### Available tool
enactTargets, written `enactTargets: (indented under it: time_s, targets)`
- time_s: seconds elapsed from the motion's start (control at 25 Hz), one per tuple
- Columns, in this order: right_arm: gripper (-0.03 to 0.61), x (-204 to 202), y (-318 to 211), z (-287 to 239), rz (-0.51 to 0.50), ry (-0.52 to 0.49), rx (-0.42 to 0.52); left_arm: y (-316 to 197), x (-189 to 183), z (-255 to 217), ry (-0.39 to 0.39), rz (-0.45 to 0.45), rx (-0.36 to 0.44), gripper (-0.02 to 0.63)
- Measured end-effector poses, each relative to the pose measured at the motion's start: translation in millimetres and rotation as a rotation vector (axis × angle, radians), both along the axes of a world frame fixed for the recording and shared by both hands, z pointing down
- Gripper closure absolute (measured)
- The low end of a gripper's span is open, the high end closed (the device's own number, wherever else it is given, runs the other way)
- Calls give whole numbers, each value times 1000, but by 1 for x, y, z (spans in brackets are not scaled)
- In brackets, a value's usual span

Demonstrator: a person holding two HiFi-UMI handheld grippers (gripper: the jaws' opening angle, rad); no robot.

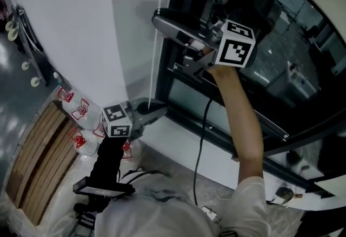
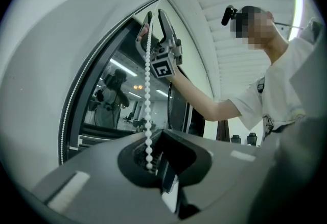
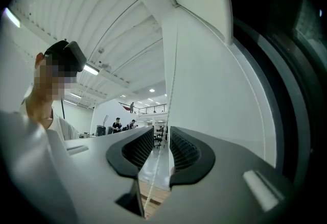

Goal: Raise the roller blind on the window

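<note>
This is a big indoor work hall, like a lab or a large office. The ceiling (image 3: 102, 29) is very high and ribbed, with long lights (image 3: 92, 69) on it. Far back there is a balcony (image 3: 145, 109) with a railing, and people (image 3: 117, 125) stand on it and below it. A tall window (image 1: 254, 68) with a dark frame sits in a white wall (image 1: 92, 25). Clear bottles (image 1: 81, 109) with red labels and wooden boards (image 1: 38, 155) are on the grey floor (image 1: 11, 95) near the wall.

the bead chain (image 2: 148, 80) is glossy white plastic, the left gripper (image 2: 153, 162) matt grey plastic, the window glass (image 2: 117, 108) reflective.
</note>
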State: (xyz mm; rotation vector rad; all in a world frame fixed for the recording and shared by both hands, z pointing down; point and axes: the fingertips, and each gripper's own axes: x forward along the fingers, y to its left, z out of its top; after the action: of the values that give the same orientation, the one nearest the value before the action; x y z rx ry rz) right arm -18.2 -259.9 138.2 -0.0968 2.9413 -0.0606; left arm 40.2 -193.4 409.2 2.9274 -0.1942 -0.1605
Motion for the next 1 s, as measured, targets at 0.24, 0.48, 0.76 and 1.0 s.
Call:
enactTargets:
  time_s: [0.24,0.48,0.76,1.0]
  targets:
    - [484,-7,4,-44,-6,-10,79,0,-1,-1,0,-4,8,615]
    - [557,-10,2,-47,-6,-6,75,-1,-2,0,1,-6,6,615]
    - [563,-7,2,-39,-37,-4,7,-3,-2,5,2,-5,2,615]
    - [564,-8,2,-30,-26,40,7,-7,1,-3,4,0,-6,615]
